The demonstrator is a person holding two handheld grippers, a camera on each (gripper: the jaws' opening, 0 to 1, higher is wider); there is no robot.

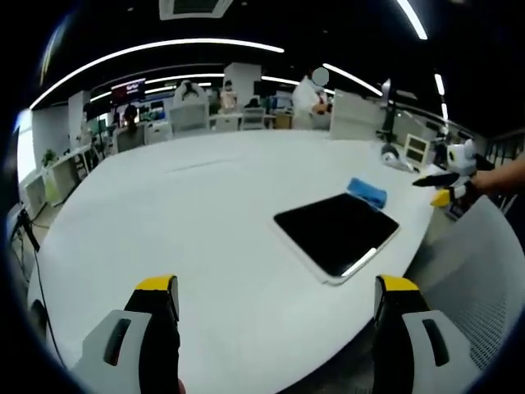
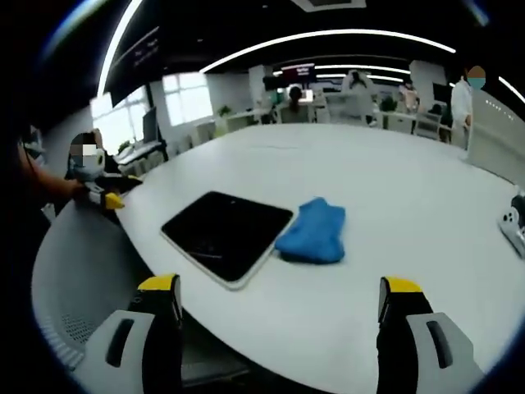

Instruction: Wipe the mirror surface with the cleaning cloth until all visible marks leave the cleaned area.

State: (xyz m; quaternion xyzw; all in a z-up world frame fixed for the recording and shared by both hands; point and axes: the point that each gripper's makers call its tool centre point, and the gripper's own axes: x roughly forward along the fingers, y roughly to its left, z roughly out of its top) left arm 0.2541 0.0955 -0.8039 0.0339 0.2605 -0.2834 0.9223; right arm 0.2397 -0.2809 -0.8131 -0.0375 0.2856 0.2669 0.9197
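Mirror (image 2: 227,234) lies flat on the white desk (image 2: 410,205), blue cleaning cloth (image 2: 313,232) touching its edge, ready for wiping; both grippers' jaws gape empty.

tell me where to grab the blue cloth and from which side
Pinch the raised, crumpled middle of the blue cloth, coming down from above with the right gripper. It lies bunched on the table against the mirror, so its side away from the mirror looks freer for a jaw.
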